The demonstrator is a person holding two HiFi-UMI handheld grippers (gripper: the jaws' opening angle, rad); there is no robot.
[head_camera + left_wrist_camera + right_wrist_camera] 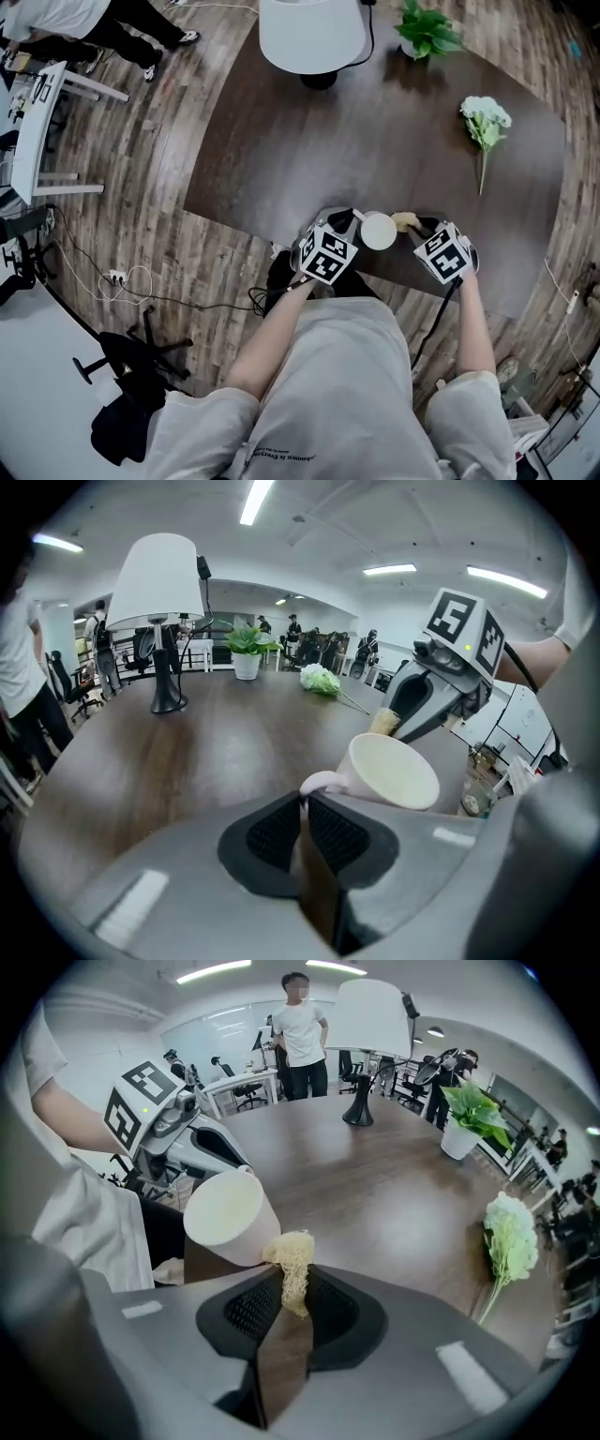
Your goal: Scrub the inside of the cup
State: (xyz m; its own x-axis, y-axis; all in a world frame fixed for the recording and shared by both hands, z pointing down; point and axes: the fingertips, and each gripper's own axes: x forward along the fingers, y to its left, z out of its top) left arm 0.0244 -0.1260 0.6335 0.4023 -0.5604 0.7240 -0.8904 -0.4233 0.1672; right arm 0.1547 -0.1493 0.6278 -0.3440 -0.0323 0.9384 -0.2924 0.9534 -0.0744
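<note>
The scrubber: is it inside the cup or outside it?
Outside: the scrubber, held by the right gripper, sits beside the outer wall of the cup.

I see a dark wooden table [309, 150] on plank flooring [159, 141] — white lamp [311, 33], potted plant [427, 30]. Strip lights [255, 501] overhead.

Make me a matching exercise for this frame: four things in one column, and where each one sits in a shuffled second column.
Things
1. cup
2. scrub pad
3. lamp
4. flowers

Places
A. lying on the table, to the person's right
B. clamped in the right gripper
C. standing near the table's far edge
D. held by its handle in the left gripper

Pairs: 1-D, 2-B, 3-C, 4-A
</note>
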